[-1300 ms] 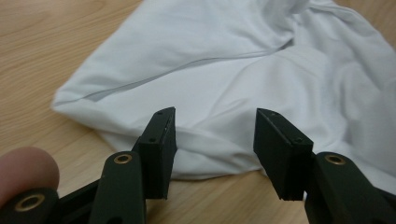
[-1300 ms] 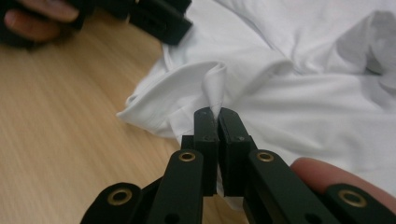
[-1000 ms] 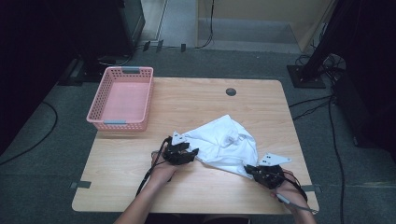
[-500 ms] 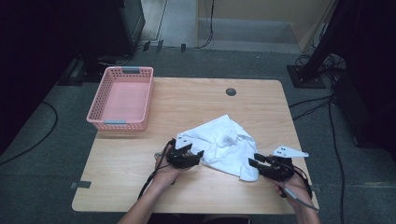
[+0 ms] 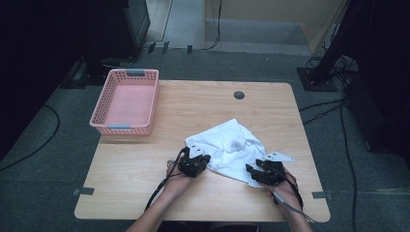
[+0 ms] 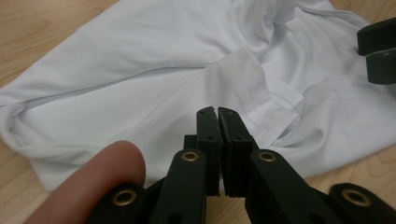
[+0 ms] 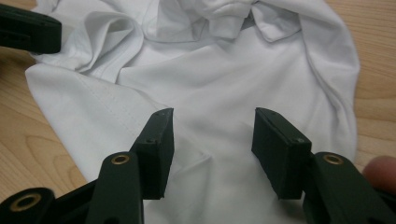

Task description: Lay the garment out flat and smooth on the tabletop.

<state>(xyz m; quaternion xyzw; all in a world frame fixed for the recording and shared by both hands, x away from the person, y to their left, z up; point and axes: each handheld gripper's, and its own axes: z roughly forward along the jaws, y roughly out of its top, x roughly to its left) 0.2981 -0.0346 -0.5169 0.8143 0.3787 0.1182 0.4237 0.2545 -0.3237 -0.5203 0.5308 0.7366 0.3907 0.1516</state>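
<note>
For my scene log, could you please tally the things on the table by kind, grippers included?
White shirt: 1
Pink basket: 1
Grippers: 2, the left gripper and the right gripper
Total: 4

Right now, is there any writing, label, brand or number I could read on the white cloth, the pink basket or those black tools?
None: no text can be read here.
The white cloth shows plain fabric and seams, no print or tag.
The pink basket has grey end clips, too small to tell whether they bear marks.
The left gripper and right gripper show black jaws and brass rivets, no lettering.
</note>
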